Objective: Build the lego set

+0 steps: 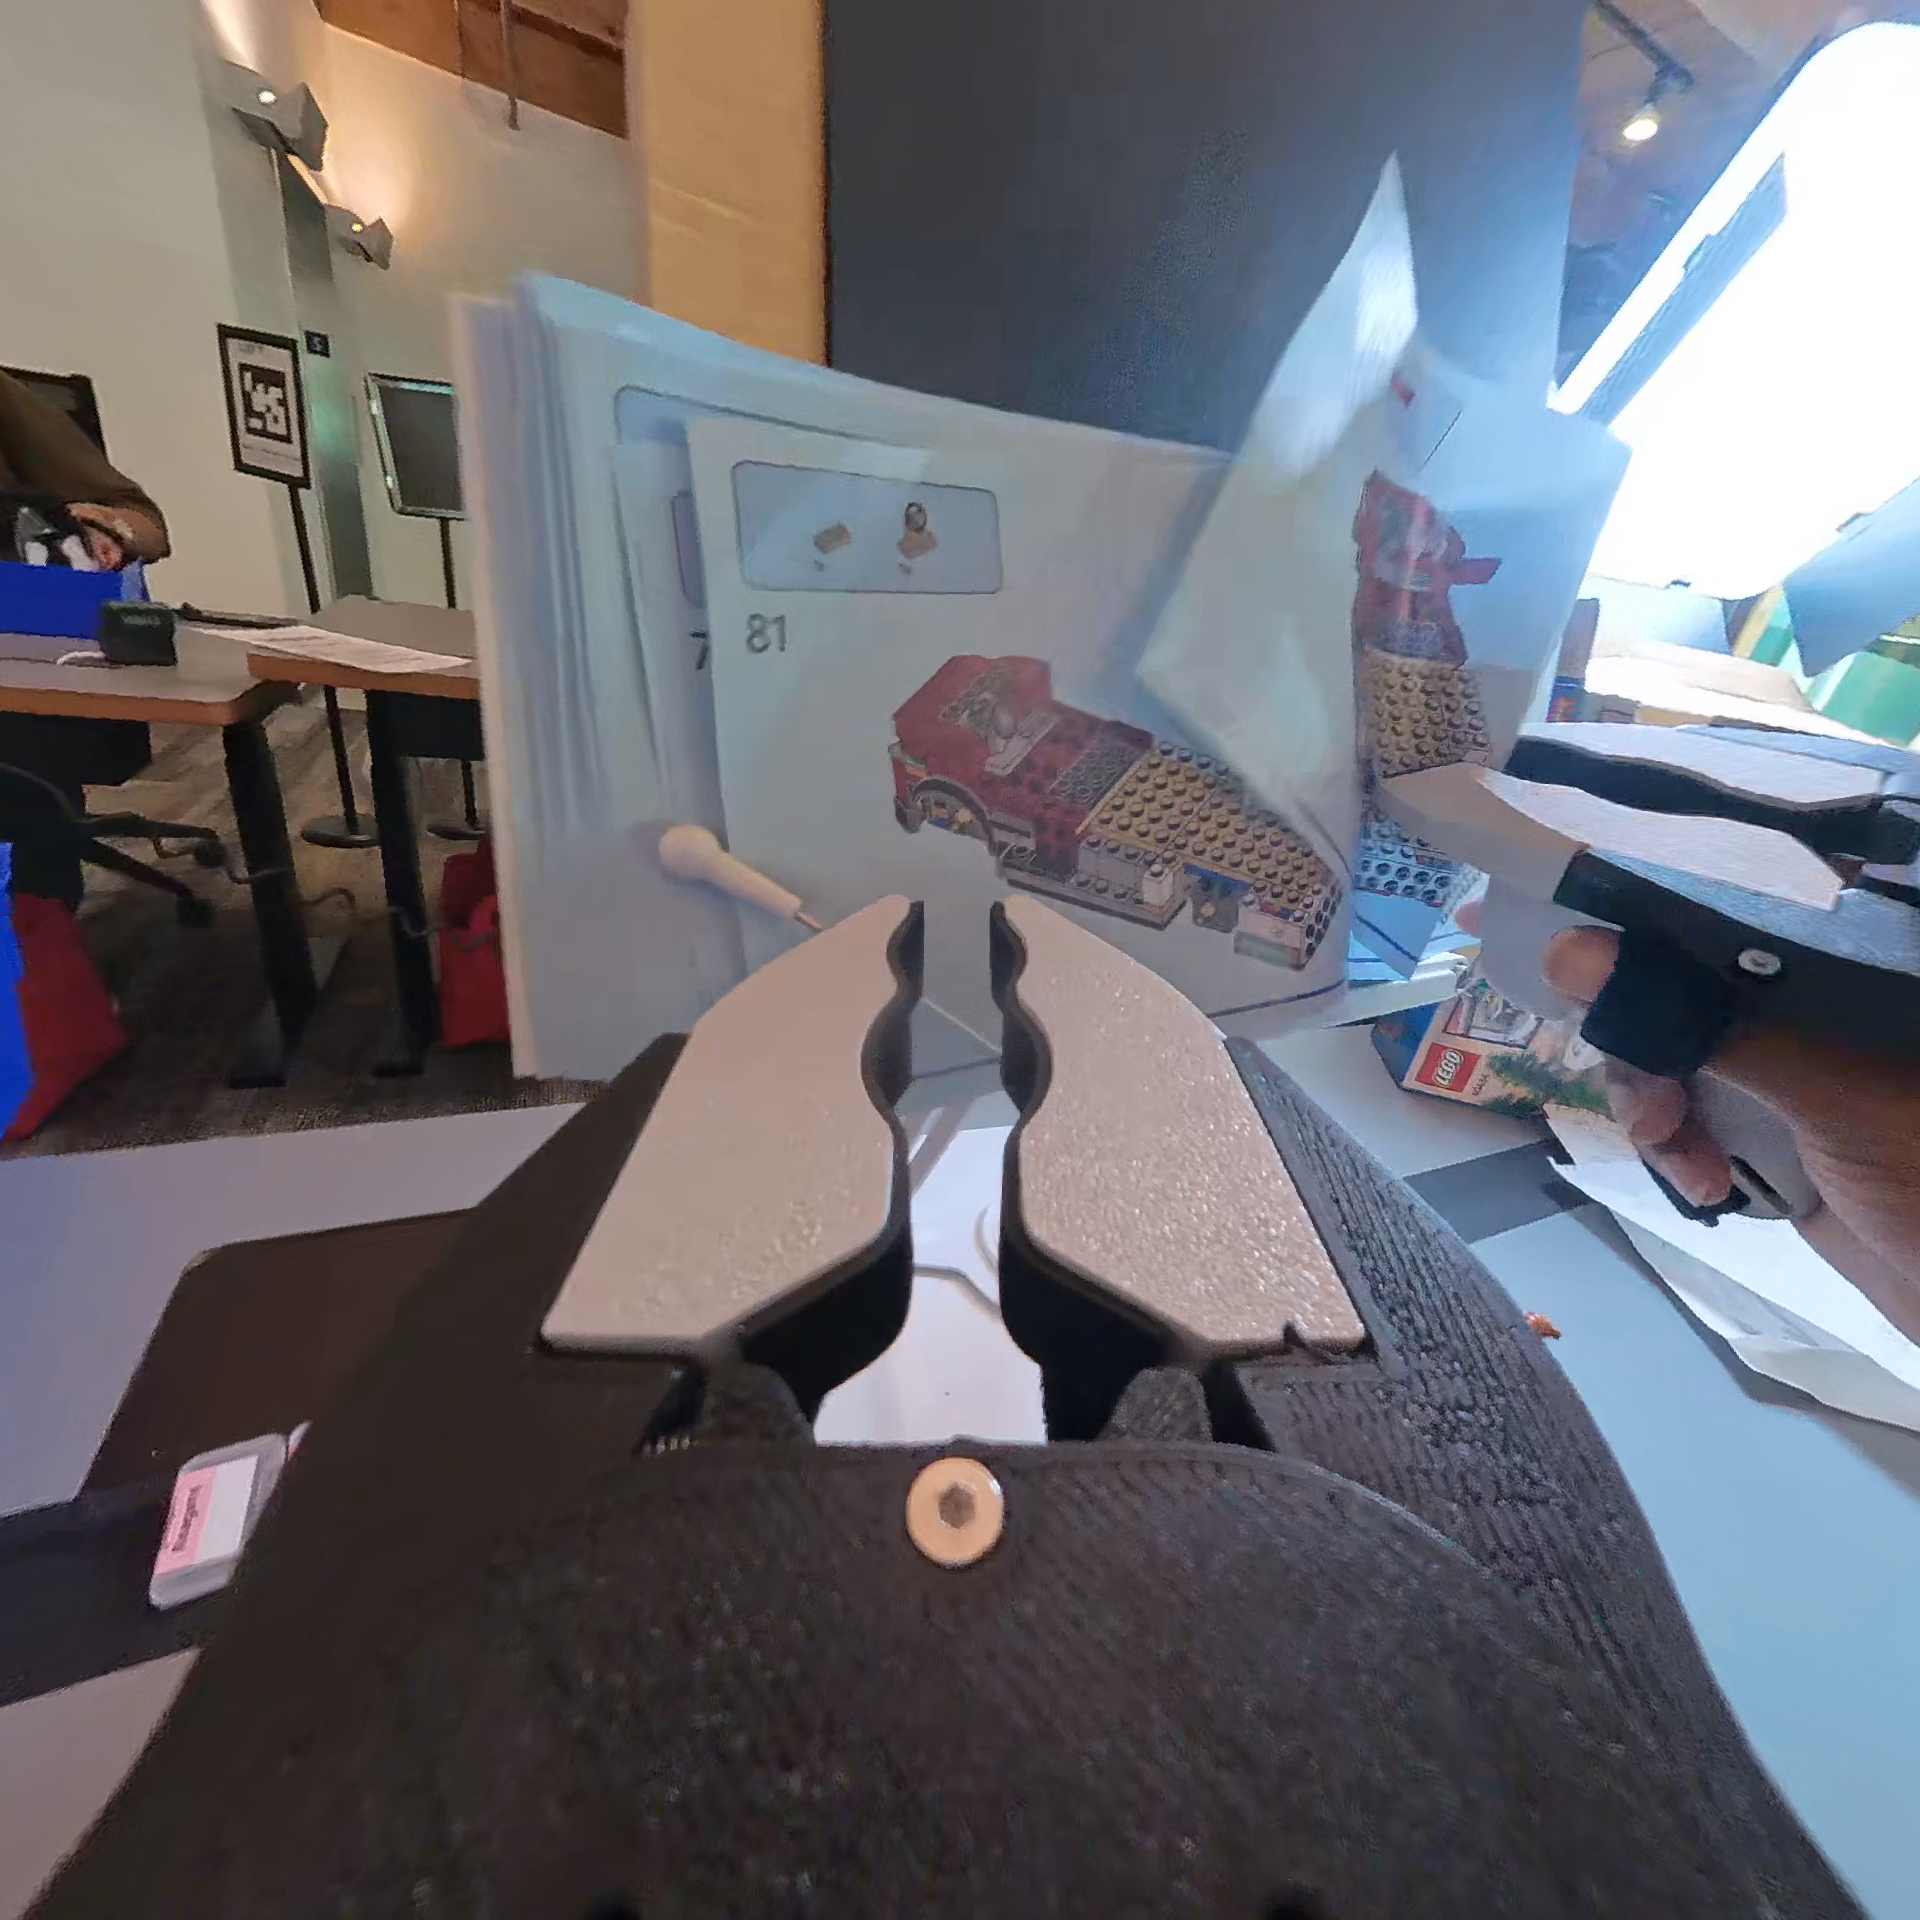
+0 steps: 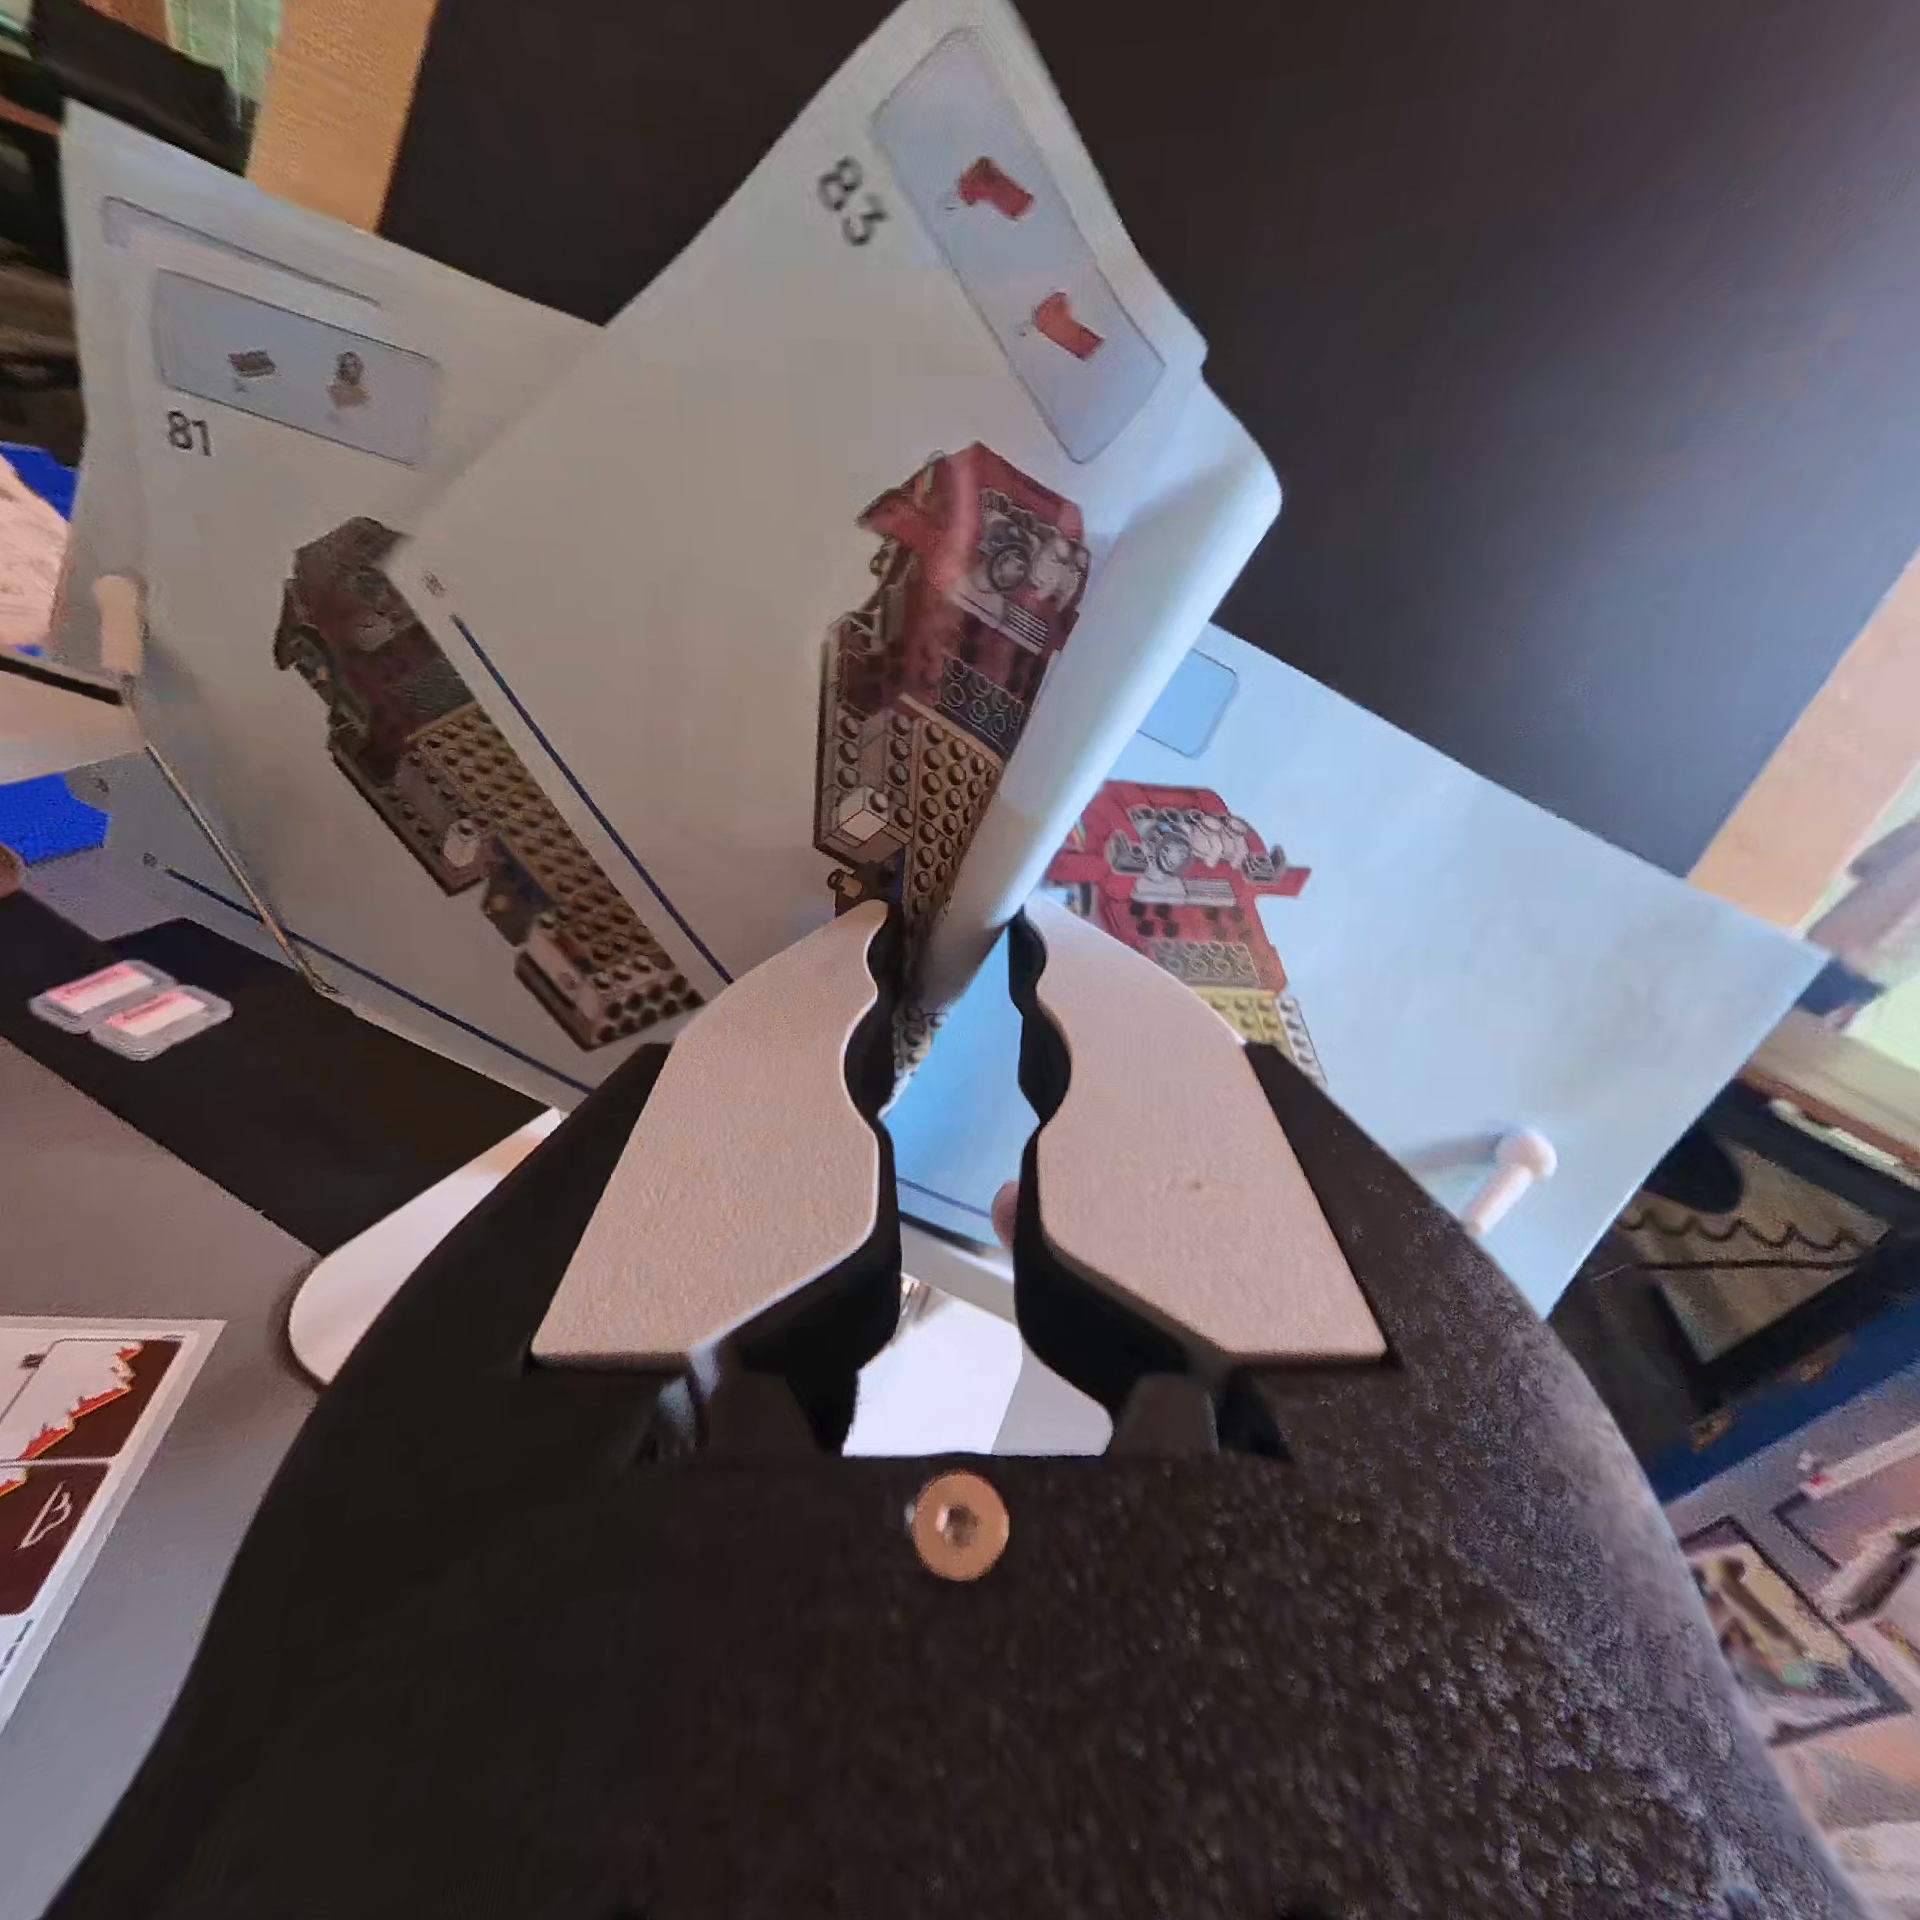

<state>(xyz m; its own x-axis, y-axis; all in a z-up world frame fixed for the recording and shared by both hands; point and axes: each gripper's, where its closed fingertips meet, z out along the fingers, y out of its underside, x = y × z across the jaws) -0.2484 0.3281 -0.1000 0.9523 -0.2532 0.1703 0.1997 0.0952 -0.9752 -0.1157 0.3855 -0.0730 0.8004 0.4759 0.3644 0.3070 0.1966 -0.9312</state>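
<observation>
Booklet page (image 2: 790, 582) betw right gripper (image 2: 951, 920) fingers, grip unclear.

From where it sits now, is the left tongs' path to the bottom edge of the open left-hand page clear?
Probably yes. The left tongs stand slightly open and empty, right in front of the left-hand page on the stand. The right tongs work the lifted page off to the side, so nothing lies between.
</observation>
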